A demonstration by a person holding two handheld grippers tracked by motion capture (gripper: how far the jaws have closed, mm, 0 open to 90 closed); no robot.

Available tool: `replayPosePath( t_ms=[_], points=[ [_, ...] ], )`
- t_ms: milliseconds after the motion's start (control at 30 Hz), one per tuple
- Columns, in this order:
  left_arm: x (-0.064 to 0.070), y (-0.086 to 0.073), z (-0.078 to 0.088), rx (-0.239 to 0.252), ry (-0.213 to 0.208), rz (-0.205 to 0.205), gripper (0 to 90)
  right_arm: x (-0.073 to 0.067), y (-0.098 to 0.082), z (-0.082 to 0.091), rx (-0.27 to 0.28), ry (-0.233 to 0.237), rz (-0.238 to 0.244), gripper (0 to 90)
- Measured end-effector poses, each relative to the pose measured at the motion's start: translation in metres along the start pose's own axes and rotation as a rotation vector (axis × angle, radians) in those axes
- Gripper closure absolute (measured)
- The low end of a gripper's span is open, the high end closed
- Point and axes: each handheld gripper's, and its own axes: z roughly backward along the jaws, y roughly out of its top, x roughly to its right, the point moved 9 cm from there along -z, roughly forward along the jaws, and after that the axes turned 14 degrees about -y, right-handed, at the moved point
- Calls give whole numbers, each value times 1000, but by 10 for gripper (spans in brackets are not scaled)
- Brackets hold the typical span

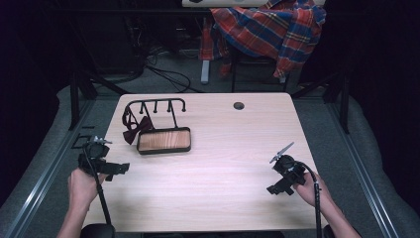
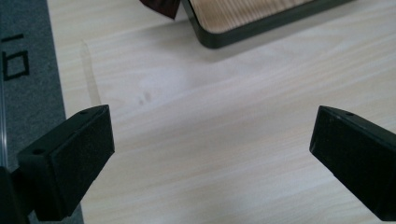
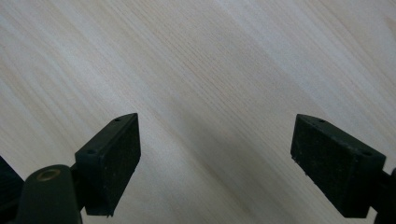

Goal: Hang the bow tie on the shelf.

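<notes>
Your left gripper [image 1: 120, 170] hovers near the left edge of the counter [image 1: 233, 148], and its fingers [image 2: 70, 163] stand wide apart with nothing between them. Your right gripper [image 1: 275, 190] is over the right part of the counter, well apart from everything, and its fingers [image 3: 109, 161] are wide and empty too.

The thing nearest to your left gripper is the dark red bow tie [image 1: 134, 130]. It hangs at the left end of the black hook rack [image 1: 157, 106], just beside the wooden tray [image 1: 164, 140] that forms the rack's base, at the back left of the counter. In the left gripper view you see a corner of the tray [image 2: 243, 21] and a small dark red tip of the bow tie [image 2: 161, 7] at the top edge.

I judge the step in hand is the reach toward the bow tie. To do it well, bring the left gripper forward and a little up, keep the fingers wide until the knot or one wing is between them, then close gently. Come from the side, so that the fingers do not knock the rack. The strap seems looped on a hook, so lift before you pull away.

By count: one bow tie, one rack with about four hooks, one tray, two grippers. Behind the counter, one plaid shirt [image 1: 270, 27] lies over a chair.
</notes>
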Motion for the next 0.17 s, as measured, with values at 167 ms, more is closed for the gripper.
replayPosePath(
  t_ms=[167],
  points=[
    [-8, 0, -3, 49, -30, 28, 0, -1, 1, -1, 8, 5, -7, 159]
  ],
)
